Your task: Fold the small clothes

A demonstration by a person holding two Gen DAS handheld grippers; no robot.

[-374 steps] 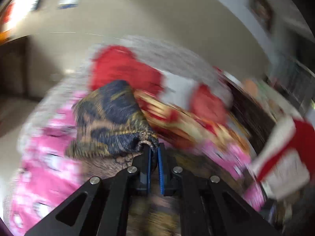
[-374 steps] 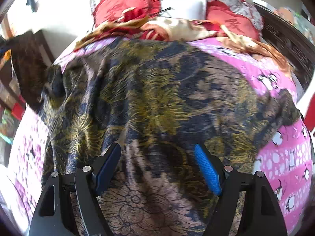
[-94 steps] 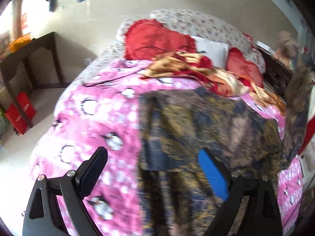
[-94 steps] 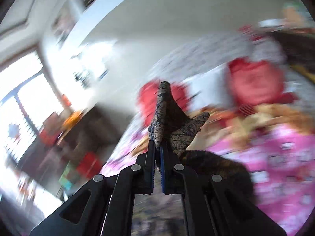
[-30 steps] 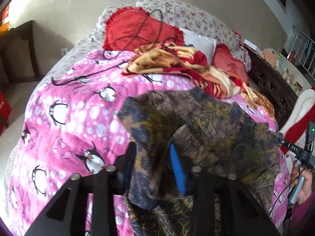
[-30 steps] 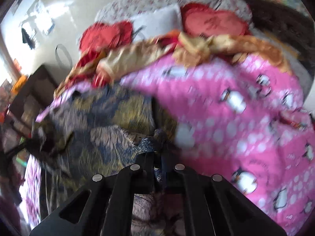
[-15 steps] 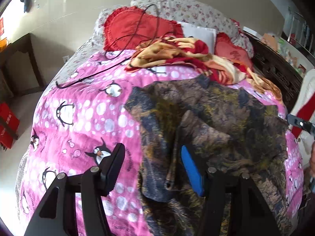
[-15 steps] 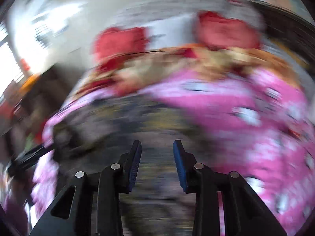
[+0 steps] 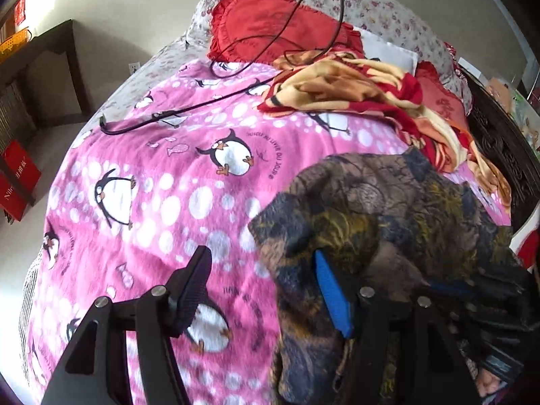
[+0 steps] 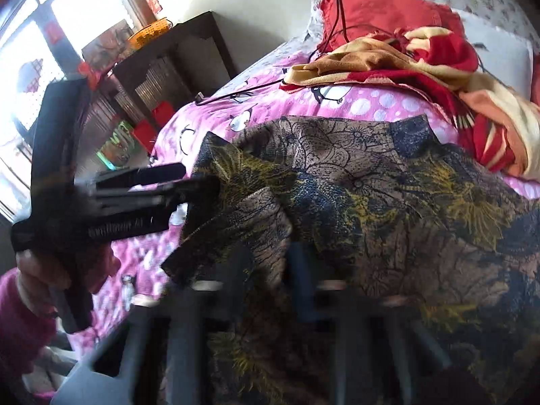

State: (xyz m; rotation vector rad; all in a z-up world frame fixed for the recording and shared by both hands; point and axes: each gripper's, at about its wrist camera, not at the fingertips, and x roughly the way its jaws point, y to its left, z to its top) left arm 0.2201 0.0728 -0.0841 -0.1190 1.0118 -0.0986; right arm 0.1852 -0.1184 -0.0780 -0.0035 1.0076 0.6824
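Between wide-apart fingers of left gripper [image 9: 261, 292]: edge of dark floral-patterned garment [image 9: 381, 222], blue finger touching it | right gripper [image 10: 271, 270]: blurred, slightly apart, over same garment | garment lies on pink penguin-print blanket [image 9: 162, 182]

Daylight pours in from the window [image 10: 44, 54] at the upper left of my right wrist view, blown out to white glare; the wall beside it glows pale; both views curve hard at the rim, with black corners from the fisheye; my left gripper [image 9: 266, 287] is fairly sharp, its dark arms silhouetted; my right gripper [image 10: 270, 276] is smeared by motion blur, edges doubled and grey; the pink blanket [image 9: 152, 168] is bright and evenly lit, softening low down; the patterned garment [image 10: 388, 202] holds deep shadow in its folds.
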